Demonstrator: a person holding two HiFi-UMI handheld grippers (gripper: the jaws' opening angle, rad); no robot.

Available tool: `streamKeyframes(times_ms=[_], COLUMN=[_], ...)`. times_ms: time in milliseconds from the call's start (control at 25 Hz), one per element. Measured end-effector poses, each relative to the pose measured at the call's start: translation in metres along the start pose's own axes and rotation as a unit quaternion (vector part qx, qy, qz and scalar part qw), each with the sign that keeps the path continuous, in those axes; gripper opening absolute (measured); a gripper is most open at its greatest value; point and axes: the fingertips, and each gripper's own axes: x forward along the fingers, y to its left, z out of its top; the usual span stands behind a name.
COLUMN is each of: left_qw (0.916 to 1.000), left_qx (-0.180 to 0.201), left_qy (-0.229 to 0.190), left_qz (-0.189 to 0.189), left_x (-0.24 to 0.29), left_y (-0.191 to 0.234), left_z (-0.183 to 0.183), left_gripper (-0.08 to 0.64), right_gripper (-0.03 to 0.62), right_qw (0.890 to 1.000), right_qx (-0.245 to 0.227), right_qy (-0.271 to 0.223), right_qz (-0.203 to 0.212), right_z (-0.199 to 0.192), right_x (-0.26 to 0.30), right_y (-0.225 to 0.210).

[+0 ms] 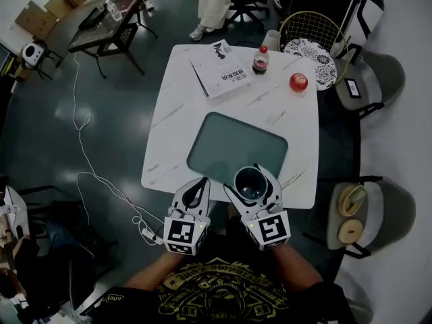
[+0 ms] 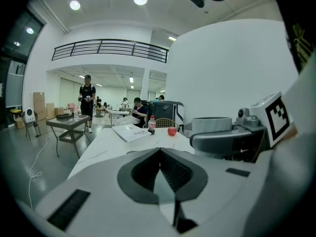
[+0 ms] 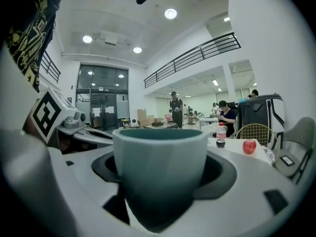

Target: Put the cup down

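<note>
Lower middle of the head view, left side first: the left gripper (image 1: 198, 185) has its jaws pressed together with nothing between them. It looks like the spare hand here, carried just beside its partner and clear of the work. Right next to it, the right gripper (image 1: 252, 174) has its jaws spread wide and clamped on the round pale grey-green cup with a dark inside (image 1: 250, 183), pinching the wall from both sides so it sits upright, mouth up. In the right gripper view the cup (image 3: 160, 164) fills the whole gap between the jaws. It hangs over the near edge of the white marble-patterned square table (image 1: 169, 127), at the lower right corner of the dark grey-green rectangular mat (image 1: 233, 147), a likely landing spot, I'd say. Whether the base touches anything, I cannot tell.
</note>
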Motion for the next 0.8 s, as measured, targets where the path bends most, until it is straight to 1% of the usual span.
streamKeyframes(times_ms=[80, 360, 800], left_qw=[1.0000, 0.9995, 0.9987], left_qx=[0.001, 0.003, 0.009], left_qy=[0.006, 0.030, 0.048], left_qz=[0.001, -0.002, -0.014], left_x=[0.009, 0.039, 0.074], left_y=[-0.001, -0.003, -0.003], left_z=[-0.003, -0.017, -0.029], left_gripper=[0.011, 0.011, 0.011], right_gripper=[0.373, 0.373, 0.373], right_qw=[1.000, 1.000, 1.000], right_qx=[0.000, -0.010, -0.020], right_qy=[-0.005, 0.002, 0.022], right_qz=[0.011, 0.016, 0.003], right_z=[-0.008, -0.032, -0.071], right_x=[0.004, 0.023, 0.046], right_y=[-0.004, -0.024, -0.048])
